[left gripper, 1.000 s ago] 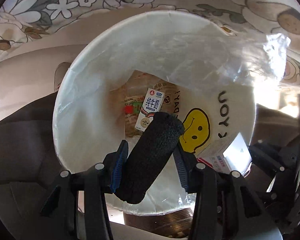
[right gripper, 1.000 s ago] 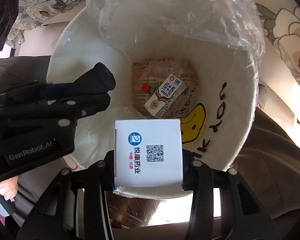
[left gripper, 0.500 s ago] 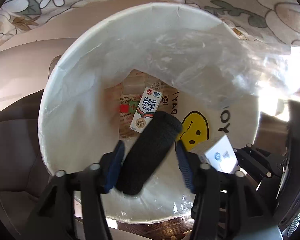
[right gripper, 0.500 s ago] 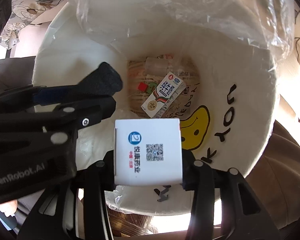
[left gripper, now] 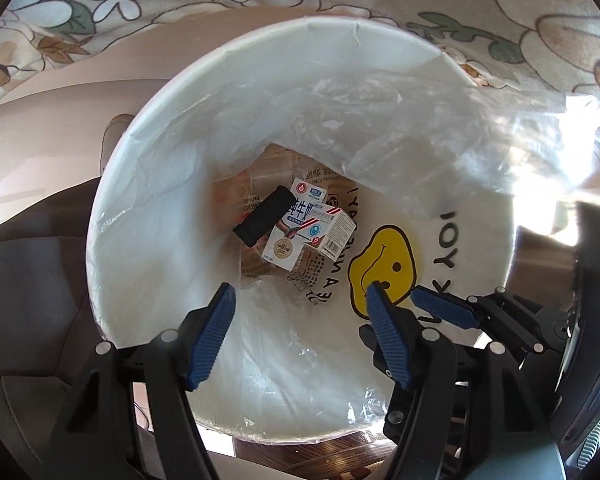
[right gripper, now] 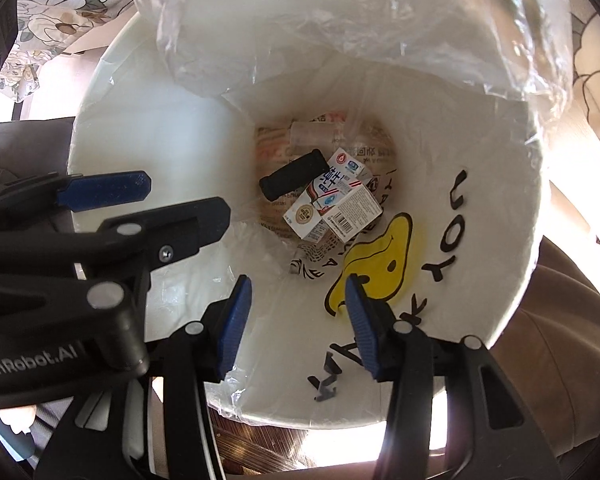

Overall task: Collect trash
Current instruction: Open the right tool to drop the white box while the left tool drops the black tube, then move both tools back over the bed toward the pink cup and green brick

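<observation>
A white trash bin [left gripper: 148,184] with a clear liner and a yellow smiley face stands below both grippers; it also shows in the right wrist view [right gripper: 140,128]. At its bottom lie a black foam cylinder [left gripper: 265,215] [right gripper: 294,175], a milk carton [left gripper: 290,236] [right gripper: 320,196] and a small white box [left gripper: 332,232] [right gripper: 354,210]. My left gripper [left gripper: 300,336] is open and empty above the bin's near rim. My right gripper [right gripper: 296,320] is open and empty beside it.
A floral cloth [left gripper: 140,4] lies behind the bin. The loose clear liner [right gripper: 340,20] bulges over the far rim. Dark seat cushions [left gripper: 28,280] sit to the left. The right gripper's fingers [left gripper: 444,312] reach in from the right in the left wrist view.
Both grippers have opened. The black foam cylinder fell from the left gripper and the white box from the right gripper; both now lie at the bin's bottom.
</observation>
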